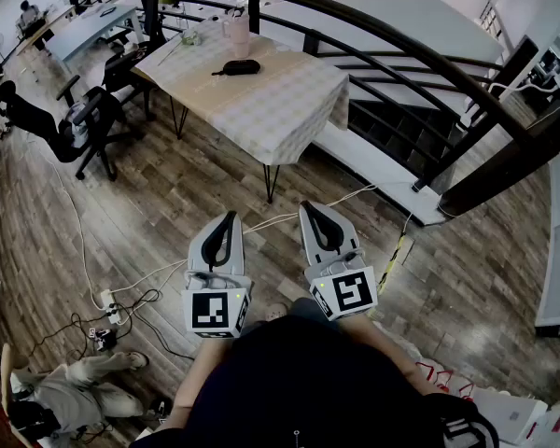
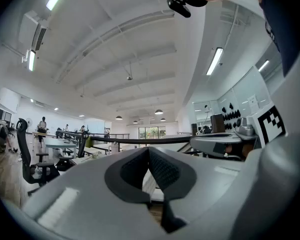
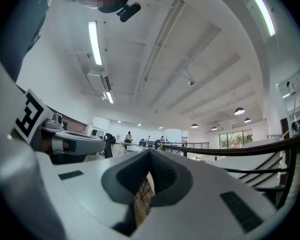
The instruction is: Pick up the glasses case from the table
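Observation:
The glasses case, dark and oval, lies on a table covered by a pale checked cloth, far ahead in the head view. My left gripper and right gripper are held side by side and level over the wooden floor, well short of the table. Both are shut with nothing between their jaws. In the left gripper view the left gripper's pads meet at the tip. The right gripper view shows the right gripper with its tips likewise together. Neither gripper view shows the case.
A pink cup and small items stand at the table's far side. A dark curved railing runs behind and to the right of it. Office chairs stand at the left. Cables and a power strip lie on the floor.

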`<action>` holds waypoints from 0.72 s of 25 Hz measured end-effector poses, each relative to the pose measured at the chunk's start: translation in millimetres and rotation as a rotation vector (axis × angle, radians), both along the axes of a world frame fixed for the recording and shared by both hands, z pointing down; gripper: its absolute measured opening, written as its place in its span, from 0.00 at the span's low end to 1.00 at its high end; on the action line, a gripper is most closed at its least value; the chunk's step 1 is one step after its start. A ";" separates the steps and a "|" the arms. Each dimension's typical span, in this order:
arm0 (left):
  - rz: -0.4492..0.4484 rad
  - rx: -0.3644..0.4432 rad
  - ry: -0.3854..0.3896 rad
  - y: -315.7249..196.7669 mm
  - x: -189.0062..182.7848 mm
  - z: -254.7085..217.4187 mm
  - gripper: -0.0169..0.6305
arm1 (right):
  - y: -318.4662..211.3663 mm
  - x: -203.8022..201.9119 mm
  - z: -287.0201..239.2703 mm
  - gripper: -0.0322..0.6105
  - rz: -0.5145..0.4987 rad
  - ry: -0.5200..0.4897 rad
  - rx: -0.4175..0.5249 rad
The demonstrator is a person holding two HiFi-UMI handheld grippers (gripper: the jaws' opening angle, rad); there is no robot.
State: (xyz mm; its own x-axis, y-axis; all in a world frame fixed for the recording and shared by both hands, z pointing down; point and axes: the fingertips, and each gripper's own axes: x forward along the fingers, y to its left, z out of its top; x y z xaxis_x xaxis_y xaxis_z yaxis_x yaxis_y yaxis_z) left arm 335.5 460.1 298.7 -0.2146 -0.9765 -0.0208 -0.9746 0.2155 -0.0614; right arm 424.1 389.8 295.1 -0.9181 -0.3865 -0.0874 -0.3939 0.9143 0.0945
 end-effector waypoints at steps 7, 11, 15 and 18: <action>0.014 -0.003 0.031 -19.8 -7.5 6.6 0.05 | -19.6 -14.8 3.7 0.06 -0.021 -0.012 -0.036; 0.023 -0.014 0.046 -43.8 -23.8 17.0 0.05 | -44.6 -35.1 15.4 0.07 -0.037 0.005 -0.042; 0.020 -0.012 0.052 -76.0 -48.1 24.7 0.05 | -80.0 -62.8 25.3 0.07 -0.063 0.003 -0.055; 0.020 0.003 0.041 -109.1 -73.1 19.3 0.05 | -112.6 -91.0 18.1 0.07 -0.088 -0.009 -0.040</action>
State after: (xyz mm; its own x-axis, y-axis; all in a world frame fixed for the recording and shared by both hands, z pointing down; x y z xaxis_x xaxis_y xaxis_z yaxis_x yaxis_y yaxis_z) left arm 262.4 351.0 318.0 -0.1962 -0.9805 -0.0149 -0.9803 0.1964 -0.0211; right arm 333.0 277.2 313.2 -0.9478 -0.3079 -0.0823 -0.3128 0.9483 0.0541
